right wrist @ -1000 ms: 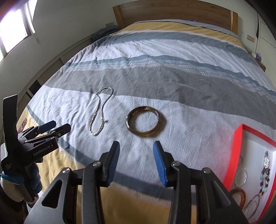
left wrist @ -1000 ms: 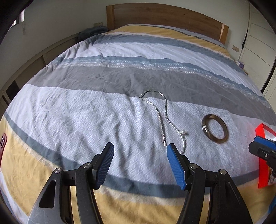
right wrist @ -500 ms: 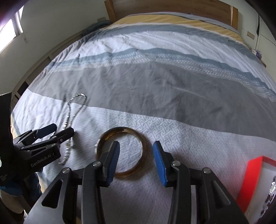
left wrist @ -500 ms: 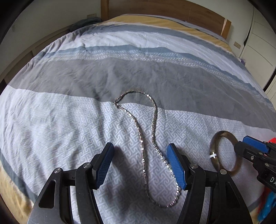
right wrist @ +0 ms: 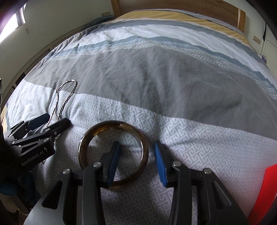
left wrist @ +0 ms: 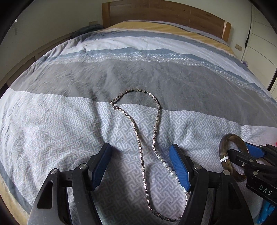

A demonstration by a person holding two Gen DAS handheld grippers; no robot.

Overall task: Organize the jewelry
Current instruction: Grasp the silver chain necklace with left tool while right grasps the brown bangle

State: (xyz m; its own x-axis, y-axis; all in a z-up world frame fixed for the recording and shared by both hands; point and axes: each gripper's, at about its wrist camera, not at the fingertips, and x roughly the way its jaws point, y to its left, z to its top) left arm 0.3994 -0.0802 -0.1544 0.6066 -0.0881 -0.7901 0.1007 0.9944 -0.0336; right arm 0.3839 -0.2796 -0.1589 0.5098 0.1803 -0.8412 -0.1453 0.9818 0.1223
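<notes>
Down on the patterned bedspread (left wrist: pixel 52 129), your left claw (left wrist: pixel 140 164) is spread wide, straddling both strands of the silver necklace (left wrist: pixel 141 155) lying flat between its blue pads. Your right claw (right wrist: pixel 136 162) is spread too, one finger inside the brown bangle (right wrist: pixel 86 138) and one outside, its rim sitting between them, unpinched. Off right, a red tray (right wrist: pixel 264 190) edge; farther back, the wooden headboard (left wrist: pixel 164 15)

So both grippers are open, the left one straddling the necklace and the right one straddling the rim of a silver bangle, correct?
Only the bangle's colour is wrong: the right wrist view shows a translucent brown bangle, its rim between the open right gripper fingers. The left gripper is open, straddling the necklace.
</notes>
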